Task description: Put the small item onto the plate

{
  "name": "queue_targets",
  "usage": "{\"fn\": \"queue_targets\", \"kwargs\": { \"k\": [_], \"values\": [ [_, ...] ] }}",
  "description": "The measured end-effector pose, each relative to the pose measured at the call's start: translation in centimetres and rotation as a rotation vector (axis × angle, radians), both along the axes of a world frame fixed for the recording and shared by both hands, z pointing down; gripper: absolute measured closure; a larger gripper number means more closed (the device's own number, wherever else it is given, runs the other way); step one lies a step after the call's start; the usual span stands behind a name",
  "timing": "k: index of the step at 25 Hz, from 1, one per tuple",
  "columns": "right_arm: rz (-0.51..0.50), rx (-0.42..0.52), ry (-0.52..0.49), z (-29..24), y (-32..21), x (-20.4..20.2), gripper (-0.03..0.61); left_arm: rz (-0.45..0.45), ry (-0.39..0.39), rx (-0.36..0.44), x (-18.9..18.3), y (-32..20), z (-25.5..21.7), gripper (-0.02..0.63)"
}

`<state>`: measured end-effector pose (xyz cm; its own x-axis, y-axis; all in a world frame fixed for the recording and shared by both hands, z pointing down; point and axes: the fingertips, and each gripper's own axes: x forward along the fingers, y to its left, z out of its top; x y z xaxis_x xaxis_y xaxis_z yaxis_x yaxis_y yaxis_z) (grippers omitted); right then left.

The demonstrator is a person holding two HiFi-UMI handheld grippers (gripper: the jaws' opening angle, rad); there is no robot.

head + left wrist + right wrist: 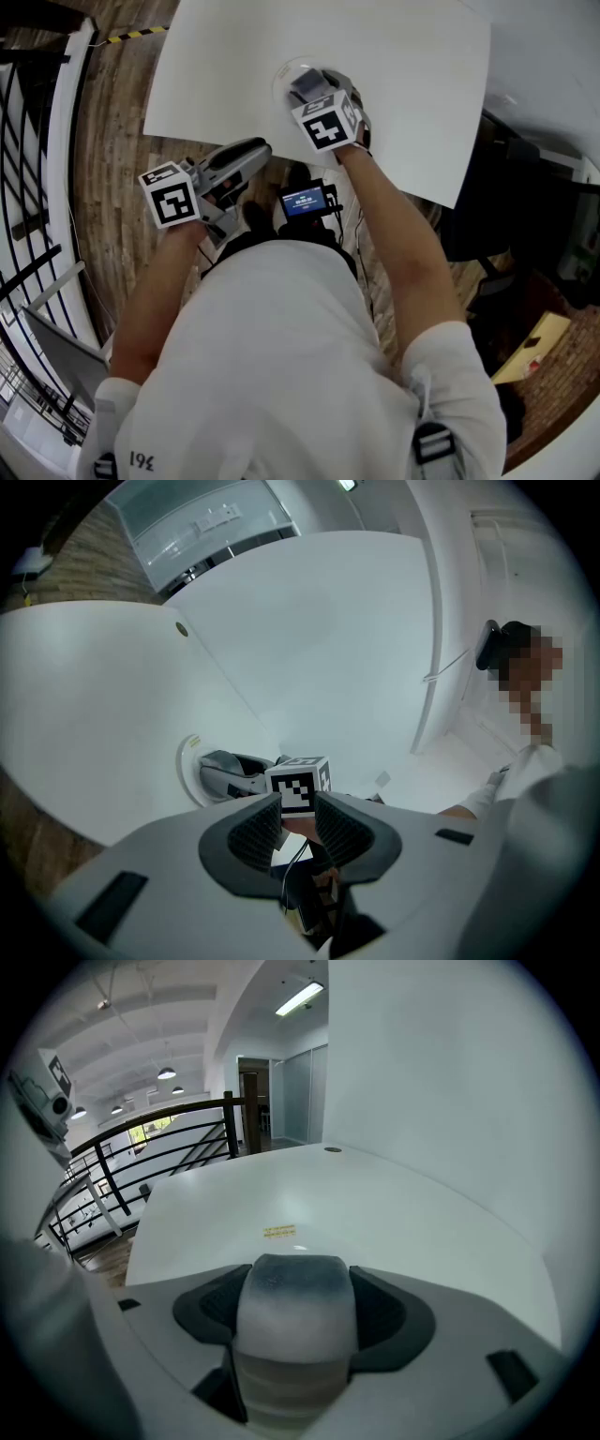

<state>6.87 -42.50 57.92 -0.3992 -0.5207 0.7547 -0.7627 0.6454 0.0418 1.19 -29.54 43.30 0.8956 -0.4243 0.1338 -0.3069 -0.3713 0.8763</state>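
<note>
Table: a white table [403, 84] is seen across the far part of the head view, with a wood floor [112, 178] below it and a dark railing [28, 187] at the far left.
Person: a white shirt [272, 356] is worn, and both bare arms are stretched forward.
Plate: a pale round plate [280, 82] is laid on the table close to its near edge. A small yellow label [190, 743] is carried on its rim.
Right tongs: the right tongs [292, 1302] are held over the plate and are clenched on the small item. Their marker cube [326, 122] is turned up toward the head camera.
Left tongs: the left tongs [298, 822] are held off the table's near edge, over the floor, to the left of the right tongs. Their jaws are parted narrowly, with nothing gripped between them.
Small item: a grey and white rounded small item [292, 1335] is clamped between the right pads, above the plate. Whether the plate is touched cannot be told.
</note>
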Motion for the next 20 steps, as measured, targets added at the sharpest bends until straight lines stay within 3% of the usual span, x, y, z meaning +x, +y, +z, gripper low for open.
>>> {"fn": "queue_targets", "kwargs": {
  "k": [20],
  "values": [
    [0.022,0.020,-0.036,0.14,0.03,0.04,0.273,-0.005,0.010,-0.025,-0.11,0.11,0.26,0.502]
  ]
}}
